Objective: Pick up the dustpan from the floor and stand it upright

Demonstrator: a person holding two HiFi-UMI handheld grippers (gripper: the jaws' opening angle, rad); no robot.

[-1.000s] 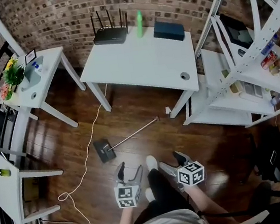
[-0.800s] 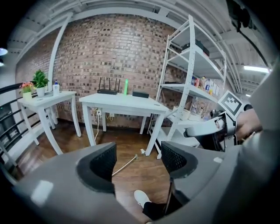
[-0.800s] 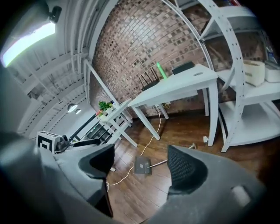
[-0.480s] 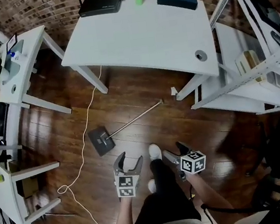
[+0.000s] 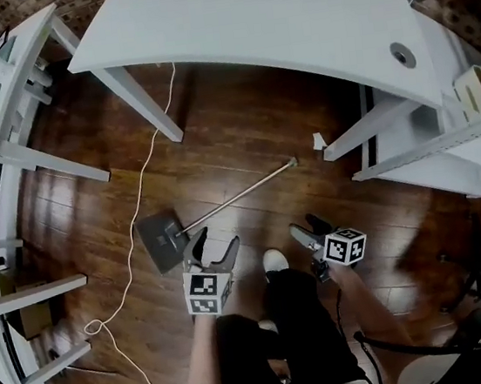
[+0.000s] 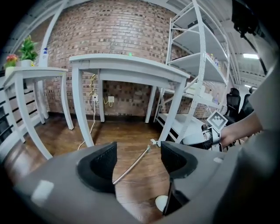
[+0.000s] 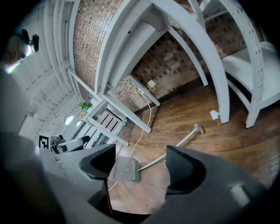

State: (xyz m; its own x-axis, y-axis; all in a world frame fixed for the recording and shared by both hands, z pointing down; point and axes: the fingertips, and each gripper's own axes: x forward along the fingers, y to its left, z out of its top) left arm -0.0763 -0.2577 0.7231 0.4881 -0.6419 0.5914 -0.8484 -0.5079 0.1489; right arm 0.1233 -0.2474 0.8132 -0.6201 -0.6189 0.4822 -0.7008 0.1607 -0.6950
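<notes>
I had bare wooden floor [image 5: 233, 135] on every side of the dustpan [image 5: 161, 241] and along its long handle [image 5: 239, 196], so the way in from my side was open. A white cable [image 5: 138, 184] ran just past the pan's left edge. One table leg [image 5: 145, 103] stood well beyond it, the shelving frame [image 5: 429, 153] closed off the right, and my own shoe [image 5: 274, 261] sat near the handle.
</notes>
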